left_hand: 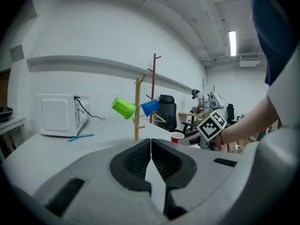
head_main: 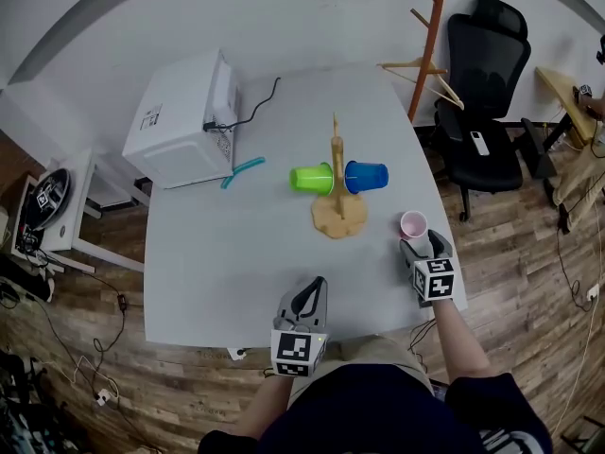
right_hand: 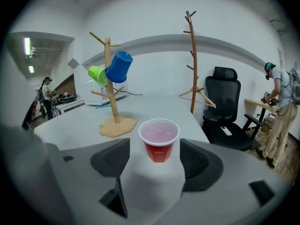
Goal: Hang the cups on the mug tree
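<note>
In the head view, the mug tree [head_main: 337, 173] stands toward the far middle of the bench [head_main: 236, 253]. A green cup [head_main: 310, 178] and a blue cup [head_main: 367, 176] hang on opposite sides of its post, so two cups look already done. The red cup [head_main: 413, 224] sits upright near the bench's right edge, with the right gripper [head_main: 423, 244] just behind it. The left gripper [head_main: 304, 291] waits low at the near edge, out of the way.

In the left gripper view, the left gripper's [left_hand: 150, 142] jaws are pressed together on nothing. It points across the bench toward the tree [left_hand: 137, 111], and the red cup [left_hand: 177, 137] is off to the right.

In the right gripper view, the right gripper's [right_hand: 159, 163] jaws are spread wide on either side of the red cup [right_hand: 159, 139], and neither pad touches it. This looks like the line-up for a grasp. The cup's long axis is vertical, mouth up, base on the bench. To go over a peg it would probably have to be tipped over, like the blue cup [right_hand: 119, 67], which hangs tilted with its base uppermost.
</note>
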Action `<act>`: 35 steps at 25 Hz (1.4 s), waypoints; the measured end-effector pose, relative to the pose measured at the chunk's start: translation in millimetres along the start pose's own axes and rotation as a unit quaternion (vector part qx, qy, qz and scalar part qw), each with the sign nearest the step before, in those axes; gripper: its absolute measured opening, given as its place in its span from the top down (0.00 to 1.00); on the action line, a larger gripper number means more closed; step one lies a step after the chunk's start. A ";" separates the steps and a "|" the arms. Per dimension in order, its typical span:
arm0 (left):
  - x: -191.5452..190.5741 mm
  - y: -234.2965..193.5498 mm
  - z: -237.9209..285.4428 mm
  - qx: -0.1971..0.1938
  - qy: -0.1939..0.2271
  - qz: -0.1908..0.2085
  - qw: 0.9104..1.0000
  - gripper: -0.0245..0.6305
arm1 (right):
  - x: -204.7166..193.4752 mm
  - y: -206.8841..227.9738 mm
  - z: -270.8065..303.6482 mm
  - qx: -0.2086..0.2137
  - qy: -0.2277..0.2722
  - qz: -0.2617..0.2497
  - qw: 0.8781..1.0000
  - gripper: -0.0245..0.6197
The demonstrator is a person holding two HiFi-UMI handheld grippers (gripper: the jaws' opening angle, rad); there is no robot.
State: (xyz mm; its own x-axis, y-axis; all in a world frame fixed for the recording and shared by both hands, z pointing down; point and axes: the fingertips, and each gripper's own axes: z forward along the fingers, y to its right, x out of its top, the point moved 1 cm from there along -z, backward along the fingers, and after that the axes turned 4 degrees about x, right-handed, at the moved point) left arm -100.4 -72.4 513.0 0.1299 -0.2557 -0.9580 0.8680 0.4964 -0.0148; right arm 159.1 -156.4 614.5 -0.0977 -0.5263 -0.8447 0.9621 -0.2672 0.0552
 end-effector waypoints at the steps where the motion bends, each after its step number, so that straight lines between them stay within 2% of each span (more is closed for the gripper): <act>1: -0.2 -0.8 0.2 0.002 -0.002 0.000 1.000 0.93 | -2.0 0.8 4.2 0.001 -0.005 -0.005 1.000 0.49; 13: -2.1 -10.4 9.6 0.024 -0.011 -0.002 1.000 0.93 | -5.7 6.9 36.1 0.012 -0.024 -0.003 1.000 0.49; 19: 1.1 -10.9 12.4 0.032 -0.011 -0.004 0.999 0.93 | -0.7 6.8 40.4 0.017 -0.014 -0.009 1.000 0.49; 35: 8.0 3.9 16.2 0.016 0.003 -0.003 1.000 0.93 | 26.2 -24.3 16.7 0.056 0.018 -0.036 0.998 0.49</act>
State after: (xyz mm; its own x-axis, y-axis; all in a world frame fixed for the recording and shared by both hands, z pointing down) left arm -88.3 -85.9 509.9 0.1221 -0.2524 -0.9599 0.8838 0.4677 -0.0105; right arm 129.0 -177.2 599.9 -0.1538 -0.4738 -0.8671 0.9180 -0.3931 0.0520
